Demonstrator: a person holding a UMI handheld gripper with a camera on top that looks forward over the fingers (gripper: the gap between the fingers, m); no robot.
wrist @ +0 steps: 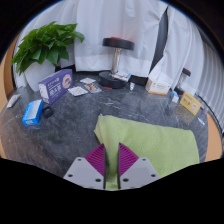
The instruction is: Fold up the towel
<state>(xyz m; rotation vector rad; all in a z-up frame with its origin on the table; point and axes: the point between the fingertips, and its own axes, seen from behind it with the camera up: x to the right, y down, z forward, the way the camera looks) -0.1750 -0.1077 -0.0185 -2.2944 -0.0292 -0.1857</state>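
- I have the gripper [112, 162] low over the near edge of the light green towel [148, 143], which lies spread on the dark marbled tabletop [70, 125], running away from the fingers toward the far right.
- The magenta pads [96, 158] stand close together with a thin strip of green showing between them. I judge they are pinched on the towel's near edge, though how firm the bite is I can't confirm.
- The towel looks mostly flat, with a soft ridge running diagonally across it, so I judge the fold is barely begun.
- To do this step well, I'd keep the grip on the edge, lift only enough to clear the tabletop, and carry that edge straight across toward the far side so the cloth rolls over itself instead of dragging.
- I'd aim to line edge on edge before releasing; a slanted pull would leave a crooked fold.
- The stone-like top looks smooth, so the whole towel may slide if I pull too low.
- Clutter sits well beyond the towel: a blue-and-white box [56, 83], a small blue packet [33, 112], papers [84, 88], and small boxes [190, 102] at the far right.
- Further back are a leafy potted plant [48, 42], a black lamp stand [119, 55], and white curtains [110, 20].
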